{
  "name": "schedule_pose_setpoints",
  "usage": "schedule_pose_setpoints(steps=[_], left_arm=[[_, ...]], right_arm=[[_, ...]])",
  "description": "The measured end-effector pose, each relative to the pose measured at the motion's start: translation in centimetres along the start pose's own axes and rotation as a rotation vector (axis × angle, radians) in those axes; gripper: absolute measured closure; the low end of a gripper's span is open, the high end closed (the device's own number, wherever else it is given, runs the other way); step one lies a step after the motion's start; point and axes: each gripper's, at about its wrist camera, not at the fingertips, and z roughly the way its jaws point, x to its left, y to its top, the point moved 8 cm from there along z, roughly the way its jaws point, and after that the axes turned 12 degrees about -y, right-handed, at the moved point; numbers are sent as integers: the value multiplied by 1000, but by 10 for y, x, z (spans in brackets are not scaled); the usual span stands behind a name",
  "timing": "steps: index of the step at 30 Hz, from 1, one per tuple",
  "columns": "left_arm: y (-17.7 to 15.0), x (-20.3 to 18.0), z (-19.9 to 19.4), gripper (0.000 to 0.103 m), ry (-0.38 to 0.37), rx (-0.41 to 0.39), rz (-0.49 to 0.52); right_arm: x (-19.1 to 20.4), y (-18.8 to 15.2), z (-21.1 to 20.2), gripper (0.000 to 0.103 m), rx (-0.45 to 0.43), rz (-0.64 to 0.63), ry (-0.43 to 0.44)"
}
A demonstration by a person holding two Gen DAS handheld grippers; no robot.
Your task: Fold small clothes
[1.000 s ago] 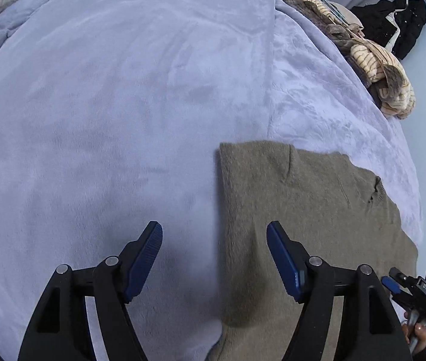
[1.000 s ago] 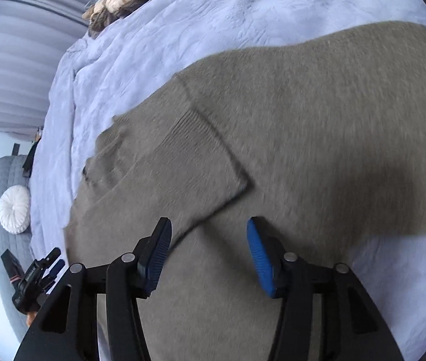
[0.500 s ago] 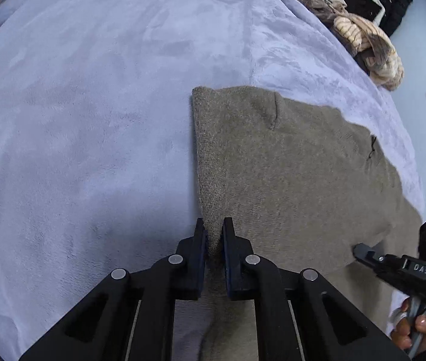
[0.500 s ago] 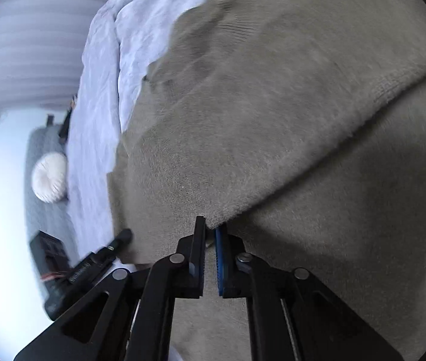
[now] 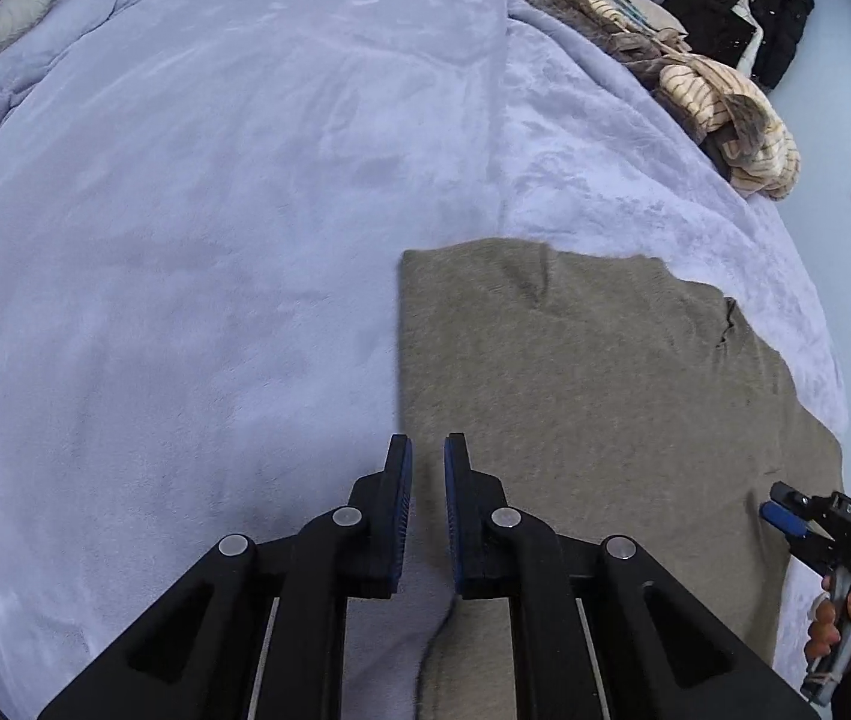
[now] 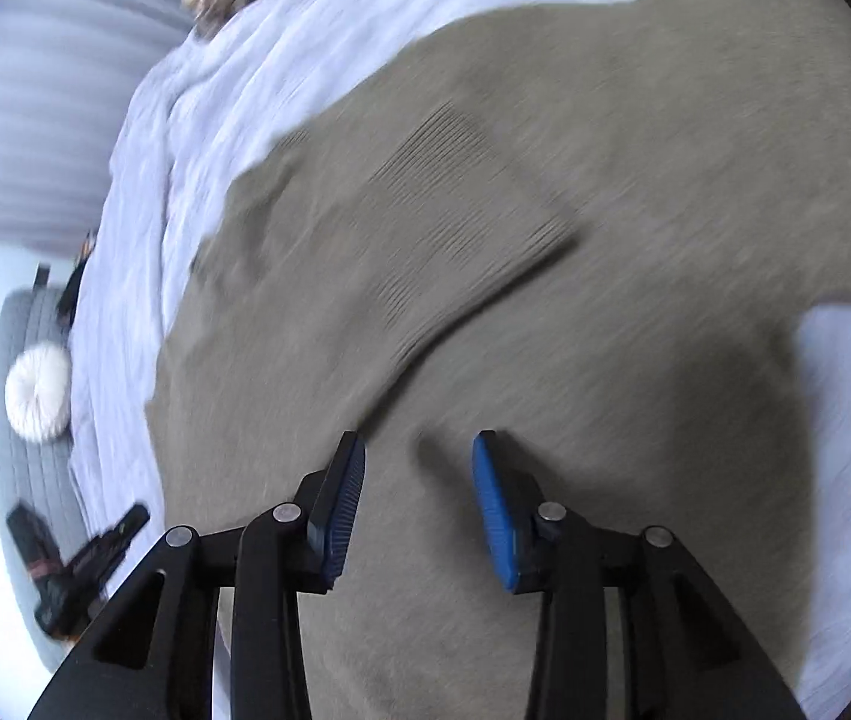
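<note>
The brown sweater (image 5: 575,396) is lying flat on the purple blanket (image 5: 185,240). The left gripper (image 5: 427,480) is pinching the sweater's near left edge, fingers almost together. The right gripper (image 6: 419,468) is opening above the sweater, with nothing between its fingers.

Left tongs (image 5: 427,450) angled steeply down, jaws nearly together, right tongs (image 6: 418,450) angled down, jaws opening, nothing between

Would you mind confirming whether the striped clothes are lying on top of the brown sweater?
No. The striped clothes sit at the blanket's far edge, well apart from the brown sweater.
</note>
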Motion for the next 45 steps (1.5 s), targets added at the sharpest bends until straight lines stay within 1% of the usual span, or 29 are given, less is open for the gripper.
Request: schedule_pose_setpoints(steps=[2, 3, 4, 5, 6, 7, 8, 10, 14, 16, 17, 19, 21, 23, 24, 30, 32, 36, 37, 38, 40, 43, 44, 45], left_arm=[[2, -20, 11, 91, 2, 11, 56], [1, -27, 18, 91, 18, 23, 81], [-3, -32, 28, 91, 46, 44, 103], [-6, -32, 37, 91, 72, 63, 111], [-13, -27, 47, 91, 105, 90, 111], [-19, -20, 56, 91, 134, 118, 101], [-24, -15, 61, 91, 134, 119, 92], [-25, -13, 58, 91, 119, 91, 81], [-24, -15, 48, 91, 148, 116, 89], [-26, -18, 43, 91, 169, 126, 101], [-27, -21, 40, 91, 176, 130, 104], [-33, -28, 35, 91, 181, 140, 105], [-41, -37, 29, 91, 177, 154, 105], [-52, -49, 25, 91, 165, 176, 110], [-59, -56, 23, 91, 159, 189, 113], [-105, -106, 19, 91, 125, 267, 146], [-118, -118, 19, 91, 113, 289, 154], [-136, -139, 17, 91, 96, 330, 177], [-140, -145, 16, 91, 92, 336, 184], [-141, -149, 16, 91, 95, 339, 191], [-140, -157, 14, 91, 104, 336, 206], [-139, -163, 12, 91, 112, 339, 224], [-138, -165, 12, 90, 117, 341, 231], [-137, -166, 11, 85, 123, 344, 238]], right_arm=[[-3, 11, -2, 64, -21, 1, 3], [0, 17, -2, 65, -31, -8, 0], [4, 20, 1, 70, -35, -22, -4], [6, 23, 4, 73, -36, -40, -22], [8, 24, 11, 73, -33, -59, -62], [0, 25, 15, 76, -23, -72, -112], [-6, 26, 19, 83, -15, -68, -130], [-16, 27, 20, 86, -6, -34, -121], [-34, 20, 6, 86, -2, -31, -132], [-41, 10, -3, 82, 13, -38, -122], [-50, 6, -8, 82, 20, -39, -122], [-63, -5, -19, 82, 30, -39, -122], [-69, -20, -25, 78, 41, -29, -118], [-76, -30, -29, 59, 60, -5, -106], [-79, -36, -31, 56, 69, 8, -100], [-103, -69, -49, 52, 94, 79, -76], [-93, -75, -49, 51, 96, 94, -74], [-101, -86, -60, 51, 94, 123, -60], [-103, -87, -63, 48, 92, 129, -54], [-103, -89, -65, 43, 89, 132, -52], [-107, -92, -74, 41, 77, 137, -42], [-109, -93, -81, 40, 62, 146, -33], [-109, -92, -82, 38, 58, 148, -29], [-111, -91, -85, 36, 52, 147, -27]])
